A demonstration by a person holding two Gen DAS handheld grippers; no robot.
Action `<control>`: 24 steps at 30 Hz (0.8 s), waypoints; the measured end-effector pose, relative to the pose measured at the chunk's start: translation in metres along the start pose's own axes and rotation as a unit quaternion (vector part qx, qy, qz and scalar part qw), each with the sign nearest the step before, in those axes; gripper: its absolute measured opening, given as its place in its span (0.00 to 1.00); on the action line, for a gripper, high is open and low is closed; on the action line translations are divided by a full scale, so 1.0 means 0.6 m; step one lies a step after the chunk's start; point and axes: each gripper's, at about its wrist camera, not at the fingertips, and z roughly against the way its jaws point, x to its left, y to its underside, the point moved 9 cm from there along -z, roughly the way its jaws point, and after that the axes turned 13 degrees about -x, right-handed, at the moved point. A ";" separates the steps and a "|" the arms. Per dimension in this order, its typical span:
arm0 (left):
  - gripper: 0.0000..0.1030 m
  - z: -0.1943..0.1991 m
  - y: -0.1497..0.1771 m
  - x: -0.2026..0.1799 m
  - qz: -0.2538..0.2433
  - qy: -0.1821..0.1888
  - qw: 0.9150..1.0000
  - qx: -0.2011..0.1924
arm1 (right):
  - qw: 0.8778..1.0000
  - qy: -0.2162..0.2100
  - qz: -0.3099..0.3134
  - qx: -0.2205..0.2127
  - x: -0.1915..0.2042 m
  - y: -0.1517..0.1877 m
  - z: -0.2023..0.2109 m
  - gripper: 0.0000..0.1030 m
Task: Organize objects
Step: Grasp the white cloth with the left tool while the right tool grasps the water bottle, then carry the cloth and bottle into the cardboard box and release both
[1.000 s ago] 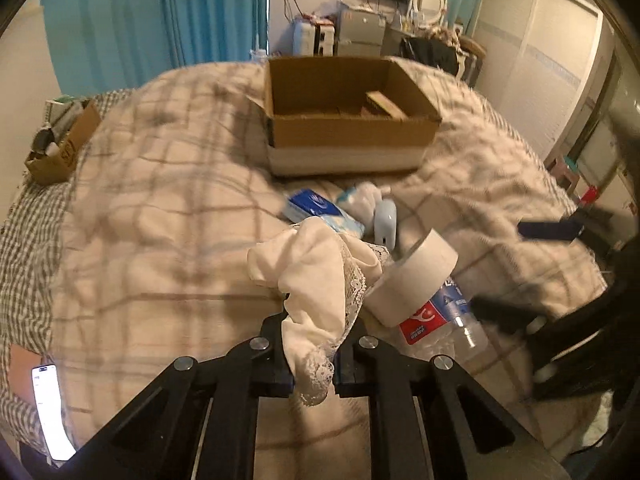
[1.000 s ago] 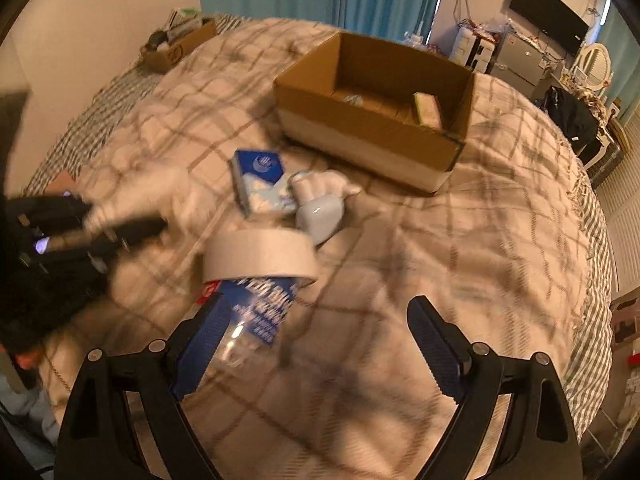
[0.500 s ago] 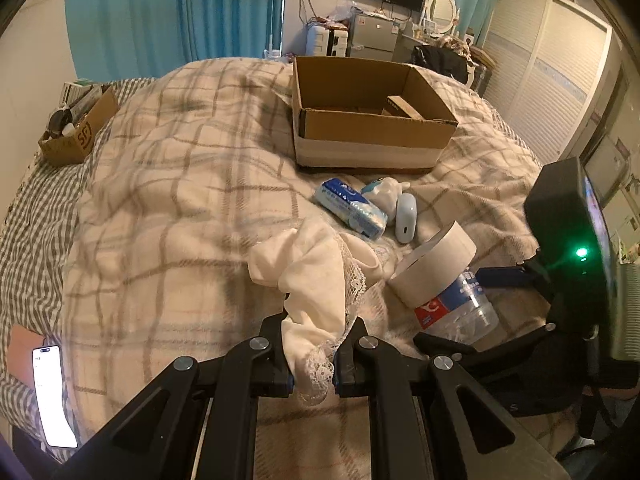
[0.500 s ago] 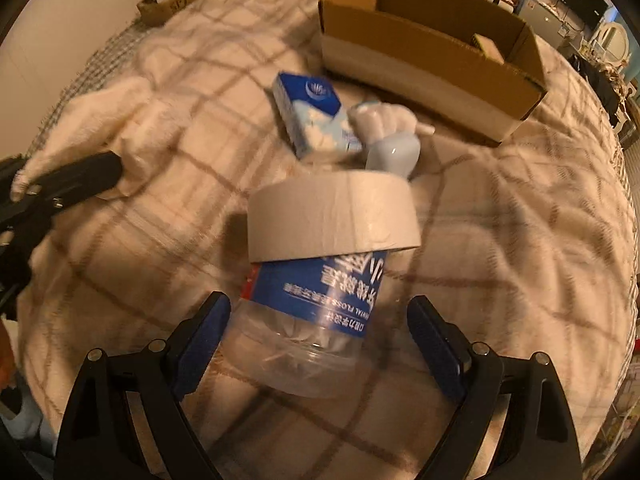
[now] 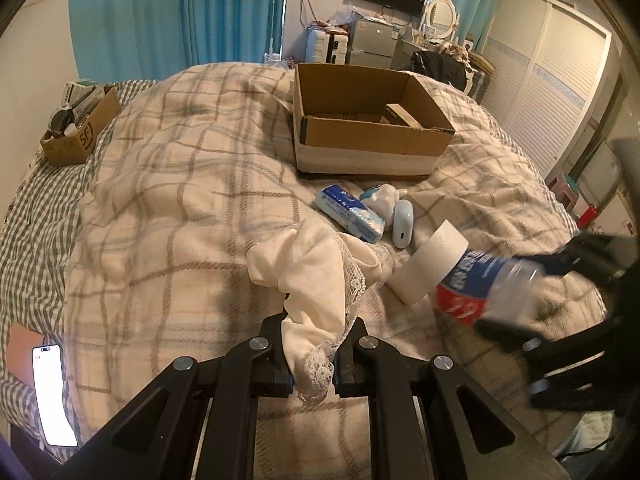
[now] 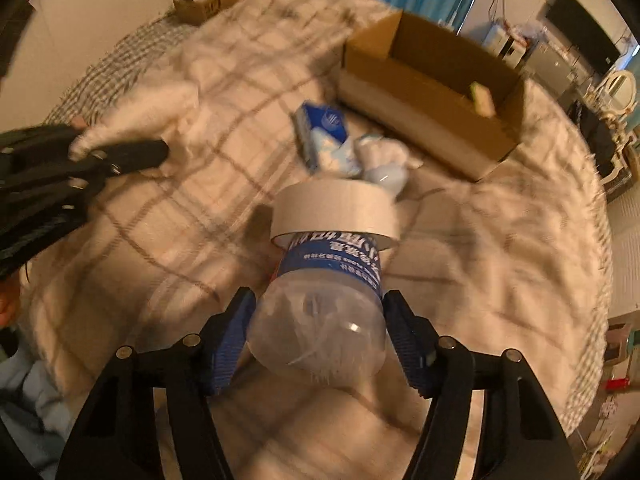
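Observation:
My left gripper (image 5: 312, 364) is shut on a white lace-trimmed cloth (image 5: 316, 276) that drapes onto the plaid bed; it also shows in the right wrist view (image 6: 144, 108). My right gripper (image 6: 318, 332) is shut on a clear plastic bottle (image 6: 320, 320) with a blue and red label, lifted off the bed (image 5: 484, 288). A white tape roll (image 6: 334, 212) sits around the bottle's far end (image 5: 432, 268). An open cardboard box (image 5: 368, 120) stands beyond, with a small box inside.
A blue tissue pack (image 5: 348, 212), a white crumpled item (image 5: 382, 200) and a pale blue oval device (image 5: 402, 224) lie in front of the box. A small cardboard box (image 5: 76, 128) sits far left. A lit phone (image 5: 52, 396) lies at the bed's near left edge.
My right gripper has closed on the bottle and lifted it with the tape roll on it. My left gripper still holds the cloth.

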 end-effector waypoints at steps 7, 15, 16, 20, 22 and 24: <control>0.12 -0.008 -0.055 -0.037 -0.018 0.019 1.000 -0.013 | 0.997 0.036 -0.001 -0.063 -0.068 -0.065 0.060 0.62; 0.12 -0.043 -0.182 -0.051 -0.035 0.027 0.998 -0.041 | 0.988 0.073 -0.004 -0.135 -0.158 -0.172 0.085 0.62; 0.12 -0.050 -0.199 -0.051 -0.032 0.029 0.998 -0.042 | 0.987 0.076 -0.008 -0.144 -0.173 -0.191 0.085 0.62; 0.12 -0.091 -0.278 -0.045 -0.037 0.010 0.998 -0.051 | 0.982 0.090 -0.025 -0.166 -0.234 -0.262 0.066 0.62; 0.12 -0.118 -0.314 -0.045 -0.042 0.005 0.998 -0.053 | 0.979 0.110 -0.021 -0.171 -0.264 -0.297 0.047 0.62; 0.12 -0.152 -0.347 -0.050 -0.035 0.015 0.998 -0.049 | 0.977 0.119 -0.022 -0.173 -0.292 -0.332 0.023 0.62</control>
